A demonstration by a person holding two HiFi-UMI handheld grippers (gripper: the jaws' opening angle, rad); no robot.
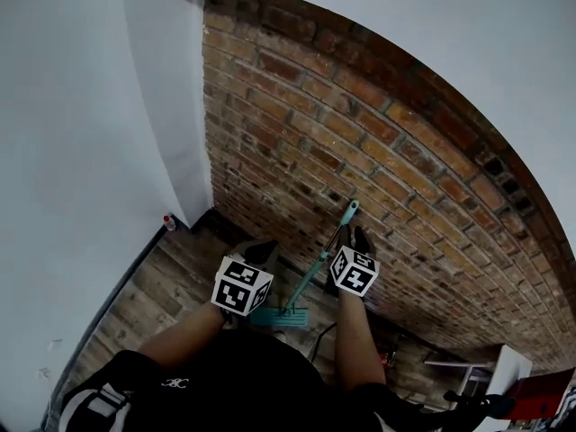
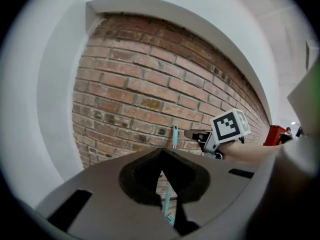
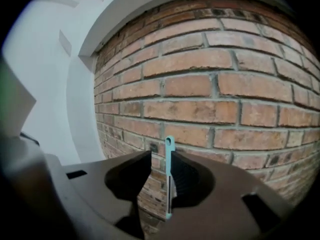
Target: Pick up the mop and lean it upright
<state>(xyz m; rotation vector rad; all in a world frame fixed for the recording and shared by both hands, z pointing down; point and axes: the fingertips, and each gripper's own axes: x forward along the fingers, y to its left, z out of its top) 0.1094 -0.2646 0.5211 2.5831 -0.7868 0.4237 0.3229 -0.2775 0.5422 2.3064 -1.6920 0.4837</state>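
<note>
The mop (image 1: 322, 261) has a teal handle and stands propped against the brick wall (image 1: 396, 151); its teal head (image 1: 281, 315) rests on the floor. My right gripper (image 1: 355, 238) is at the upper handle near its tip. In the right gripper view the handle (image 3: 169, 154) stands between the jaws of my right gripper (image 3: 161, 159), against the right one, with a gap on the left side. My left gripper (image 1: 259, 252) hangs to the left of the handle, jaws together and empty. In the left gripper view the handle (image 2: 175, 135) shows beyond my left gripper (image 2: 161, 154), beside my right gripper (image 2: 194, 133).
A white wall (image 1: 81, 151) meets the brick wall at a corner on the left. A small red-capped bottle (image 1: 168, 221) stands on the wooden floor (image 1: 153, 300) by that corner. A white box (image 1: 490, 376) and a red object (image 1: 545, 394) lie at the lower right.
</note>
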